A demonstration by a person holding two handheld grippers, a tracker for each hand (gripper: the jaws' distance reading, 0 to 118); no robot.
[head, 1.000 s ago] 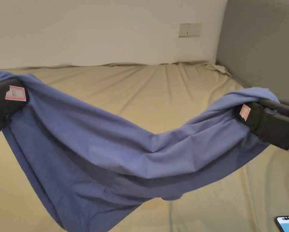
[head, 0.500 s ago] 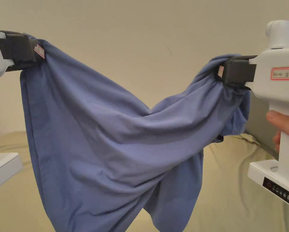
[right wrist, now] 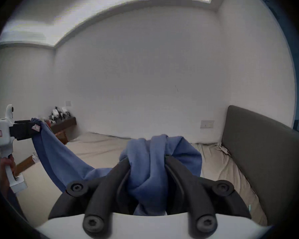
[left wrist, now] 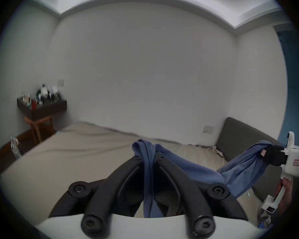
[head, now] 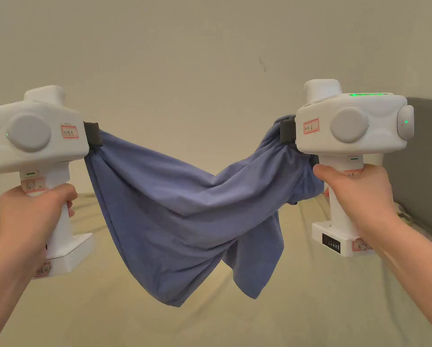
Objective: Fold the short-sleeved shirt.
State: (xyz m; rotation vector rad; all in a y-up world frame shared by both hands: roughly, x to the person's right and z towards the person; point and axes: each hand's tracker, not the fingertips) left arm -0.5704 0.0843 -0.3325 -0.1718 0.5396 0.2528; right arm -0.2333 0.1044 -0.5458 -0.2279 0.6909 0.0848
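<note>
Blue shirt (head: 183, 212) hangs in the air between the two grippers, sagging in the middle, above the tan bed (head: 336, 298). Head view: left gripper (head: 93, 135) and right gripper (head: 286, 131) at about the same height, well apart, each white body gripped by a hand (head: 27, 212) from below with the handle pointing down – jaws mostly hidden by the bodies there. Left gripper view: own jaws nearly closed on a thin fold of the shirt (left wrist: 148, 158); right gripper (left wrist: 264, 154) off to the side. Right gripper view: own jaws pinching a thick bunch of cloth (right wrist: 148, 158) – also the grey headboard (right wrist: 259, 149) and a dark side table (right wrist: 62, 123) by the wall.
</note>
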